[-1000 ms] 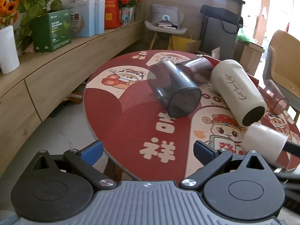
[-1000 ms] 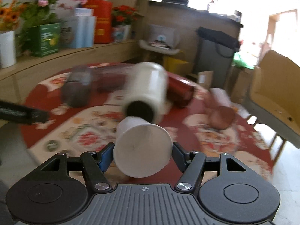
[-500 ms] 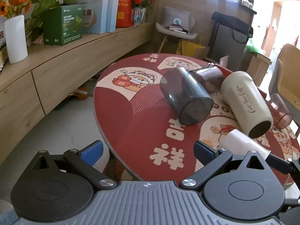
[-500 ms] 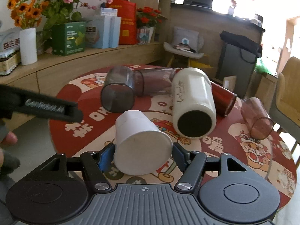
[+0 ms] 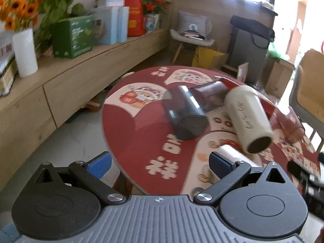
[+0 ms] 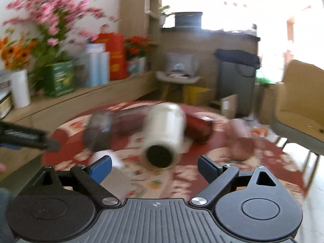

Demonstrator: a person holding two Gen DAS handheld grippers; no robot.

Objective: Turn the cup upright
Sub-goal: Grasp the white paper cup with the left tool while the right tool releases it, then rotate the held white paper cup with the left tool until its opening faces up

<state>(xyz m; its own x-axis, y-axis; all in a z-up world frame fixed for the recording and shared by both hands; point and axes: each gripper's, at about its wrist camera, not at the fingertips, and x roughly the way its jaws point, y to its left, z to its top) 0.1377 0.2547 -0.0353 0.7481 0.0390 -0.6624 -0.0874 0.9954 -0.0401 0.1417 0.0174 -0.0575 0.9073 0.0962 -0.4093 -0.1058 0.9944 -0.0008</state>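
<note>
A small white cup [image 6: 113, 168] stands on the round red table [image 5: 141, 139] near its front edge, partly behind my right gripper's left finger; the view is blurred. It also shows in the left wrist view [image 5: 232, 154], behind my left gripper's right finger. My right gripper [image 6: 155, 167] is open and empty, just behind the cup. My left gripper [image 5: 160, 162] is open and empty at the table's near-left edge. A cream cup [image 5: 248, 119], a dark grey cup [image 5: 185, 115], a brown cup [image 5: 208, 97] and a red one [image 6: 199, 128] lie on their sides.
A pinkish cup [image 6: 242, 146] lies at the table's right. A wooden counter [image 5: 60, 77] with boxes, flowers and a white vase runs along the left. A yellow chair [image 6: 299, 109] stands right of the table. A black bin [image 5: 251, 46] stands behind.
My right gripper has opened and let go of the white cup, which now stands on the table to its left. The right gripper has pulled back. The left gripper has drifted slightly.
</note>
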